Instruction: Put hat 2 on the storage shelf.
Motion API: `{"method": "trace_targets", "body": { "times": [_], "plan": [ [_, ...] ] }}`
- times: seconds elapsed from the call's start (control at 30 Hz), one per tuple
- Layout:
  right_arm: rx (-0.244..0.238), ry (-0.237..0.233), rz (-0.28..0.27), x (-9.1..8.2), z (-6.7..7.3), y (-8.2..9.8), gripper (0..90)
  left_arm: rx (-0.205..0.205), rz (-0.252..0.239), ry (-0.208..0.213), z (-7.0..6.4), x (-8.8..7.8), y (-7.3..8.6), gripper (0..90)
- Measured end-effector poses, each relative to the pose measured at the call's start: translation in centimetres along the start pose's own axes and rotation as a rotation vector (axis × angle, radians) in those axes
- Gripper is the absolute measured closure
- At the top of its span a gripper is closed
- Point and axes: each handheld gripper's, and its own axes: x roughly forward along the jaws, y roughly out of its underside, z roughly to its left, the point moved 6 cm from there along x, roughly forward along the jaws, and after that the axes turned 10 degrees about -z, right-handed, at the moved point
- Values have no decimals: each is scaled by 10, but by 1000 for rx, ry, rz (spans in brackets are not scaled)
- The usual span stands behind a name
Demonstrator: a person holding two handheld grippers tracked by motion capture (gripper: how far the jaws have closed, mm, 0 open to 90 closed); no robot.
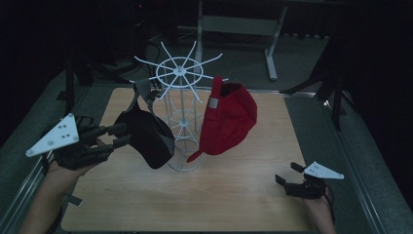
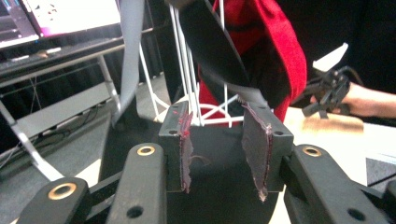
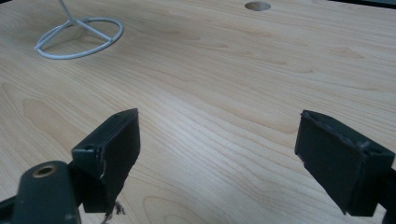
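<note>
At the left centre of the high view, a black cap (image 1: 146, 136) is pinched by its edge in the left gripper (image 1: 122, 135), just left of the white wire rack (image 1: 181, 105); the right gripper (image 1: 288, 179), jaws spread, is rested at lower right, well apart

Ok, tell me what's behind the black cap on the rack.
Behind the black cap stands the white wire rack, with a red cap hanging on its far side. The rack's lower left wires are covered by the black cap.
</note>
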Motion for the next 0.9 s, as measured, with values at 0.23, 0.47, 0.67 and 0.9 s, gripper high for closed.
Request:
{"method": "trace_targets", "body": {
  "times": [0.23, 0.47, 0.67, 0.9],
  "plan": [
    [3, 1, 1, 0, -1, 1, 141, -11, 26, -8, -3, 0, 19, 609],
    [7, 7, 2, 0, -2, 3, 140, -35, 61, -27, -5, -5, 46, 609],
    [1, 17, 3, 0, -2, 3, 140, -56, 90, -41, -6, -7, 70, 608],
    [1, 16, 6, 1, -2, 5, 141, -93, 133, -40, -10, -5, 105, 609]
  ]
}}
